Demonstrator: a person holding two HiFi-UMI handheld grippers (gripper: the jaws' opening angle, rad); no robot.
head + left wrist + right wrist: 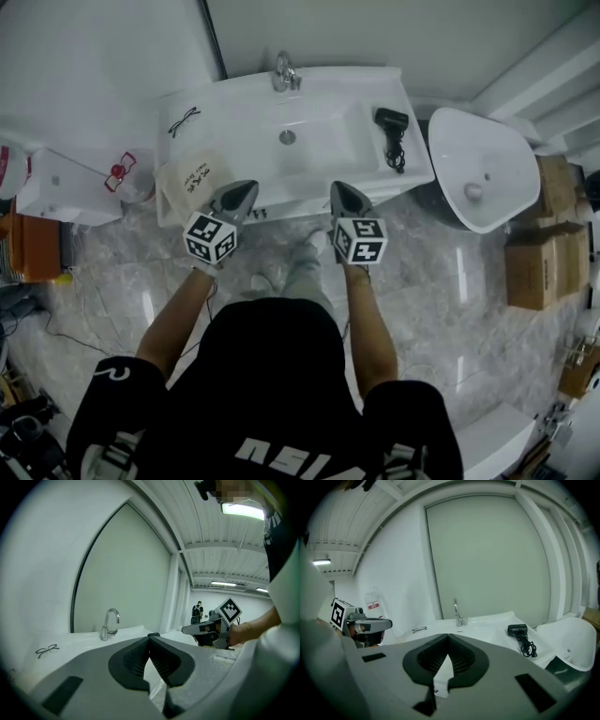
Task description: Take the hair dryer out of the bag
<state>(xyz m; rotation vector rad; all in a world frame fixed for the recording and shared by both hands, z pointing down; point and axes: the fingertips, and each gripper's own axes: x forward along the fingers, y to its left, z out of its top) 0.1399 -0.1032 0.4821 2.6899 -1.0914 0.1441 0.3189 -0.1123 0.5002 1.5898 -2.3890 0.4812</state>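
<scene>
Left gripper (242, 195): jaws pressed together, nothing between them; held at the front edge of the washbasin counter (234, 101), just right of the bag (192, 180).
Right gripper (345, 197): jaws closed tip to tip, empty; also at the counter's front edge, toward its right half.
Hair dryer (392, 124): black, out of the bag, lying with its bundled cord at the counter's right edge; beyond and to the right of the right gripper, well apart from both.
Bag: beige with dark print, on the counter's front left corner.
Glasses (184, 120): near the counter's left edge.

Bag (194, 180) left, hair dryer (392, 124) right
</scene>
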